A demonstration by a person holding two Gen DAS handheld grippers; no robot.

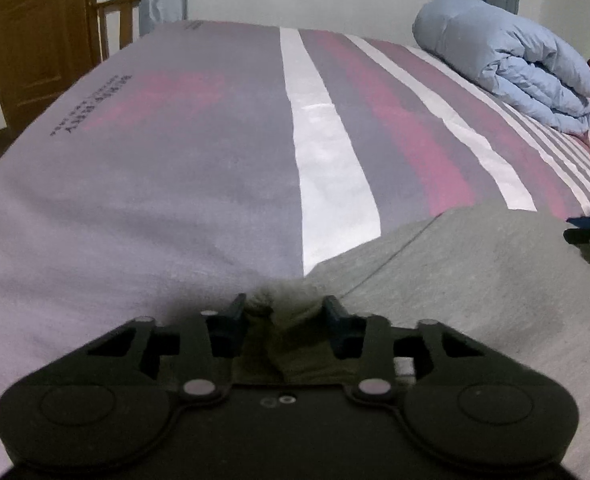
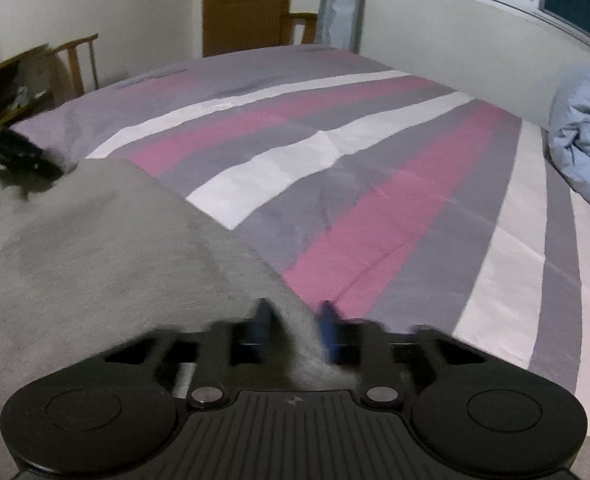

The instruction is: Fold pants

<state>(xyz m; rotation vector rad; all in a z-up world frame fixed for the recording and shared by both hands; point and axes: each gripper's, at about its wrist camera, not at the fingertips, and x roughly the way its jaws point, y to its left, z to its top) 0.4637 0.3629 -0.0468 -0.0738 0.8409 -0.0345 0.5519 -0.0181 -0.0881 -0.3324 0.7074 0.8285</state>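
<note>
Left tool (image 1: 283, 310) gripping grey pants (image 1: 475, 264), right tool (image 2: 293, 320) (blurred) too

Print on bed sheet (image 1: 95, 108), left wrist view: several rows of small dark characters near the sheet's left edge, too small and blurred to read.
Print at far end of the sheet, left wrist view: a short dark line of marks, illegible.
Print on bed sheet (image 2: 151, 78), right wrist view: faint dark lines of characters at the far left corner, illegible.
Readable words, numbers, brands: none.
</note>
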